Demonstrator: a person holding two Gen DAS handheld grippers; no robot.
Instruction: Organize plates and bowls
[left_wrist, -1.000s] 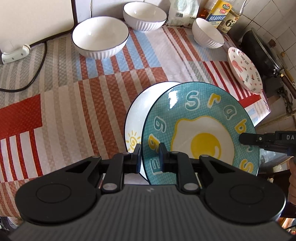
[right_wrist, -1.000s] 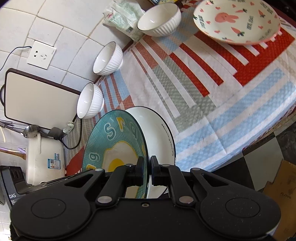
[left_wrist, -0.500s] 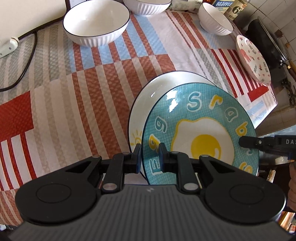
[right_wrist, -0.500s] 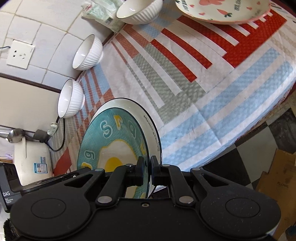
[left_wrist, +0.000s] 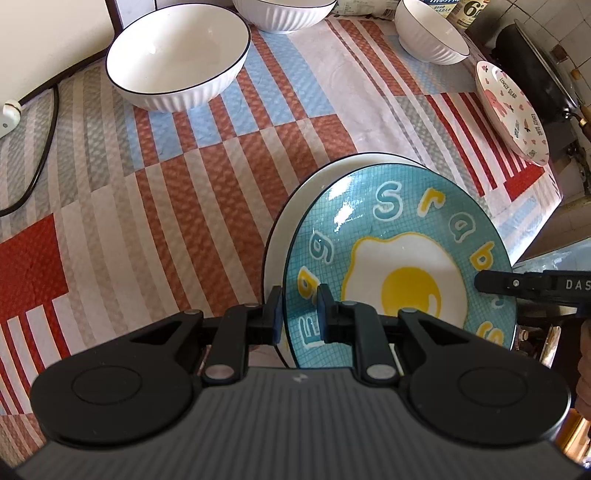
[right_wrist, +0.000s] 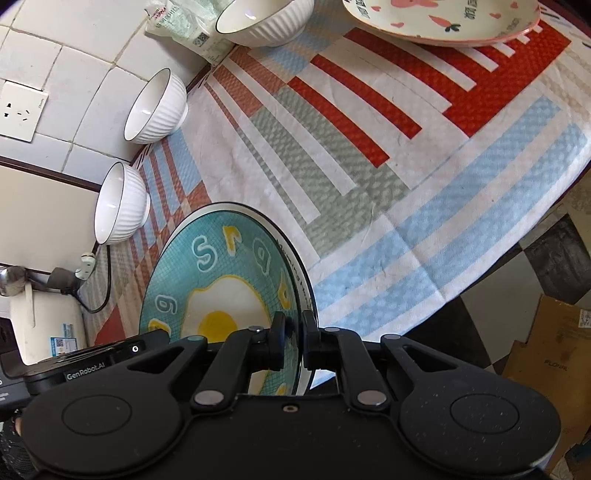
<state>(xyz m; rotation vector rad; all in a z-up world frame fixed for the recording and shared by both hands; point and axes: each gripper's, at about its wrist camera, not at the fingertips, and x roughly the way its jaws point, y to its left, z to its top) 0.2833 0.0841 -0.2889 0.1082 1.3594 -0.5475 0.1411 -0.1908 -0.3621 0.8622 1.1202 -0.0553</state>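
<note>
A teal plate (left_wrist: 399, 258) printed with a fried egg is held tilted just above a white dark-rimmed plate (left_wrist: 314, 184) that lies on the striped tablecloth (left_wrist: 147, 206). My left gripper (left_wrist: 298, 310) is shut on the teal plate's near rim. The right gripper (left_wrist: 495, 282) grips the opposite rim. In the right wrist view the right gripper (right_wrist: 293, 332) is shut on the teal plate (right_wrist: 221, 280), with the white plate (right_wrist: 300, 275) showing behind it and the left gripper (right_wrist: 110, 354) at lower left. Three white ribbed bowls (left_wrist: 177, 55) (left_wrist: 280, 14) (left_wrist: 432, 37) stand at the back.
A pink bunny plate (left_wrist: 513, 110) (right_wrist: 443, 18) sits near the table's right end beside a dark wok (left_wrist: 532, 66). A black cable (left_wrist: 44, 147) runs along the left. A white cooker (right_wrist: 40, 325) and a bag (right_wrist: 184, 26) stand by the tiled wall. The table edge (right_wrist: 480, 273) drops to a checkered floor.
Both grippers have sunk toward the table with the teal plate, bringing it closer over the white plate. Both grips stay the same.
</note>
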